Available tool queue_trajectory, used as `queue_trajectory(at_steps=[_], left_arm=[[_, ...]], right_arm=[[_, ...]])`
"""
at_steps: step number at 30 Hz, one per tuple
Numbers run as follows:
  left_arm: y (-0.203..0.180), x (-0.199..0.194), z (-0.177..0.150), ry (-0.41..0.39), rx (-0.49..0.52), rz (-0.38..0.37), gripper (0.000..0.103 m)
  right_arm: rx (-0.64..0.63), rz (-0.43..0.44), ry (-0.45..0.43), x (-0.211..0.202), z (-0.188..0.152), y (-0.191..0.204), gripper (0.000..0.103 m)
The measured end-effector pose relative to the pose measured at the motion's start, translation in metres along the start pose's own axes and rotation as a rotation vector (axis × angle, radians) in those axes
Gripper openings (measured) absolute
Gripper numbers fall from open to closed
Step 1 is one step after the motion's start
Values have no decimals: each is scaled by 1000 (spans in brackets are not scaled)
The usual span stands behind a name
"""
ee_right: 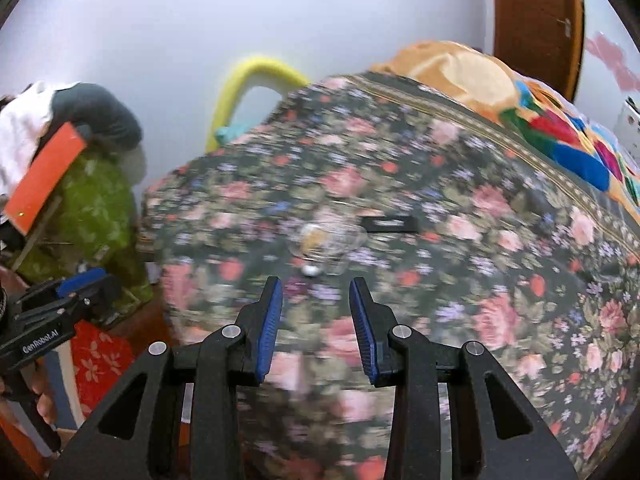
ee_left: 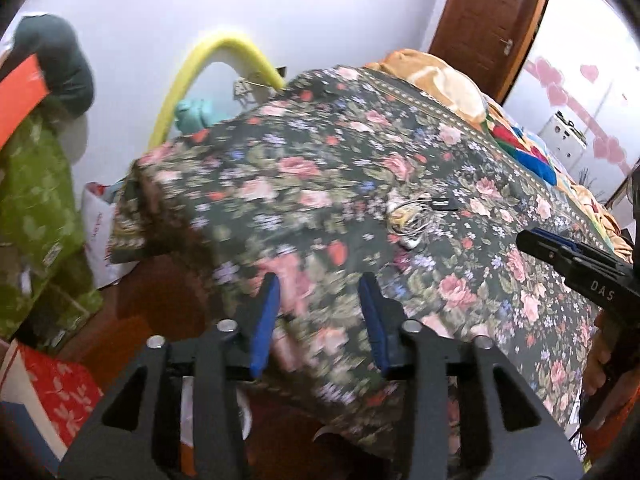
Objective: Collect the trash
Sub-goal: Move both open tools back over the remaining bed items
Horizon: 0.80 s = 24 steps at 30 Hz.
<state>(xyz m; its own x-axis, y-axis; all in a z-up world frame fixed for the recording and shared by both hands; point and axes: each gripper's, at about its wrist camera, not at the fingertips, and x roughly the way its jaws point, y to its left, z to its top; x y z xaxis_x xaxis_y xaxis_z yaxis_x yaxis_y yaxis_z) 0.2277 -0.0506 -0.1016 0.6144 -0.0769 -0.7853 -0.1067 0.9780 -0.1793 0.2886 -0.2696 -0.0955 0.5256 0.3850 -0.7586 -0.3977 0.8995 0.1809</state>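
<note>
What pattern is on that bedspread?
The bedspread is dark with pink and red roses and small blue flowers, clearest in the left wrist view.

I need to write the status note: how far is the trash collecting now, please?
Nothing visible shows trash already collected. In hand: nothing; the left gripper and right gripper are both open and empty above the floral bedspread. Left: a clear crumpled wrapper and a small black item lie on the bedspread.

The right gripper (ee_right: 316,292) hung over the floral bedspread (ee_right: 440,208), jaws apart and empty. Just beyond, at twelve o'clock, lay a blurred clear wrapper (ee_right: 328,242). The left gripper (ee_right: 86,282) stood at nine o'clock.
</note>
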Motion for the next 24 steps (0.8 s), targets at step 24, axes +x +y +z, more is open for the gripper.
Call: queue_trajectory(at_steps=[24], left_arm=[[-84, 150, 1, 136, 234, -29, 48]], right_arm=[[-328, -14, 127, 160, 52, -62, 59]])
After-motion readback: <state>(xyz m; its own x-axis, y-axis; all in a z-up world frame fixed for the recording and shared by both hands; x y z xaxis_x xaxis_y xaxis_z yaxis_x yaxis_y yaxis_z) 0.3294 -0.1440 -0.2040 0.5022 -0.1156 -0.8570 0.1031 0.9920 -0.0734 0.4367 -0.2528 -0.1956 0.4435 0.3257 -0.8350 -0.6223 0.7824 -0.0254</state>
